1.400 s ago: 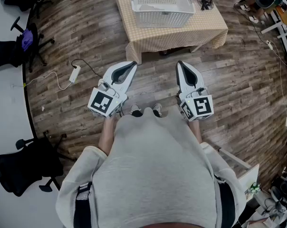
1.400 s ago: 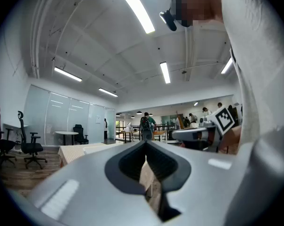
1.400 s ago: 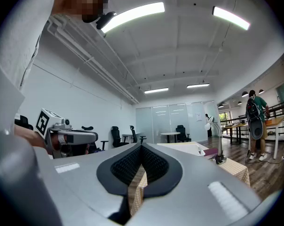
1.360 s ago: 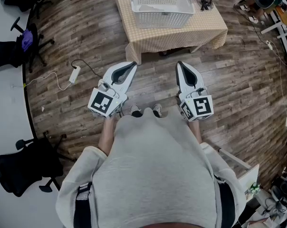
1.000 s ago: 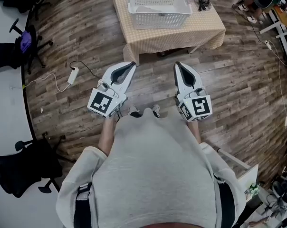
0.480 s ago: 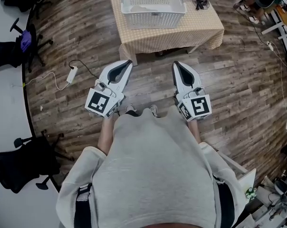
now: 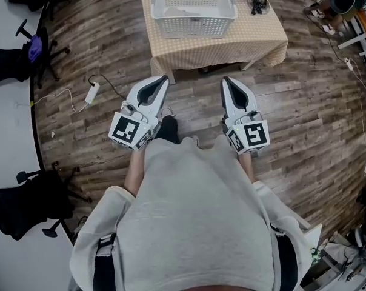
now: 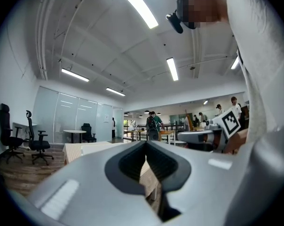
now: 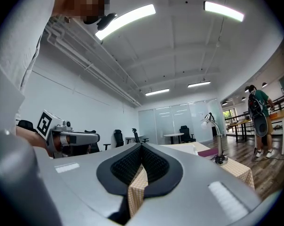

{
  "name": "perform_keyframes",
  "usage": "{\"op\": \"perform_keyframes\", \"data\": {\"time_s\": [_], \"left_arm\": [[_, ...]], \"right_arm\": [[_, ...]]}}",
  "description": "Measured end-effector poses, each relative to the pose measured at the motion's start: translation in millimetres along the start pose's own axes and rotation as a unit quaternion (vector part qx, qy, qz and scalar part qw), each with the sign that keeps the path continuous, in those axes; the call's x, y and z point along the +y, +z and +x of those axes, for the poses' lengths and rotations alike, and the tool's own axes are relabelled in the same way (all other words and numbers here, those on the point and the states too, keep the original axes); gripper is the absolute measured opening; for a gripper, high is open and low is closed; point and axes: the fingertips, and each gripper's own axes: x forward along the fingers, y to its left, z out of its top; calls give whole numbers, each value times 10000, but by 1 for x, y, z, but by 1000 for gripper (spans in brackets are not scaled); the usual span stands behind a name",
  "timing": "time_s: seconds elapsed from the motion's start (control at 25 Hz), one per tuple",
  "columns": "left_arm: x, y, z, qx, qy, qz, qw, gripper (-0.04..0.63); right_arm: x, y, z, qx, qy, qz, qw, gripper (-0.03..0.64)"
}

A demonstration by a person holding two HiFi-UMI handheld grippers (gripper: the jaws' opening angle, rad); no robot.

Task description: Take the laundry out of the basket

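A white slatted laundry basket (image 7: 193, 18) stands on a table under a checked cloth (image 7: 256, 38), far ahead at the top of the head view. Pale laundry (image 7: 184, 8) lies inside it. My left gripper (image 7: 165, 77) and right gripper (image 7: 225, 79) are held side by side over the wooden floor, well short of the table, both pointing toward it. Each is shut with nothing between its pads. In the left gripper view the left gripper (image 8: 145, 142) points at the clothed table (image 8: 72, 150). In the right gripper view the right gripper (image 9: 141, 145) does the same.
A desk lamp (image 7: 259, 2) stands on the table right of the basket. A power strip with a cable (image 7: 93, 93) lies on the floor at left. Office chairs (image 7: 26, 48) stand along the left wall. Clutter sits at the right edge (image 7: 352, 5). Other people stand far off (image 9: 257, 112).
The view has shifted a little toward the table, and a dark leg has swung forward under the left gripper. Both grippers stay shut and side by side.
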Motion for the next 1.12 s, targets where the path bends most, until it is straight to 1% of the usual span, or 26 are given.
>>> {"op": "perform_keyframes", "data": {"time_s": [0.2, 0.44, 0.68, 0.92, 1.12], "left_arm": [[20, -4, 18, 18, 46, -30, 10000, 8], [62, -12, 54, -53, -78, -63, 9999, 8], [137, -9, 98, -181, -164, -52, 9997, 8], [229, 2, 134, -208, -212, -119, 9995, 8], [289, 9, 166, -263, -371, -103, 9989, 8]], "right_arm": [[-12, -2, 23, 21, 36, 13, 10000, -2], [-29, -9, 72, 74, -21, -26, 10000, -2], [-47, -7, 154, 119, -96, -108, 9998, -2], [-58, 8, 245, 128, -172, -122, 9997, -2], [-70, 21, 308, 70, -319, -169, 9993, -2]]}}
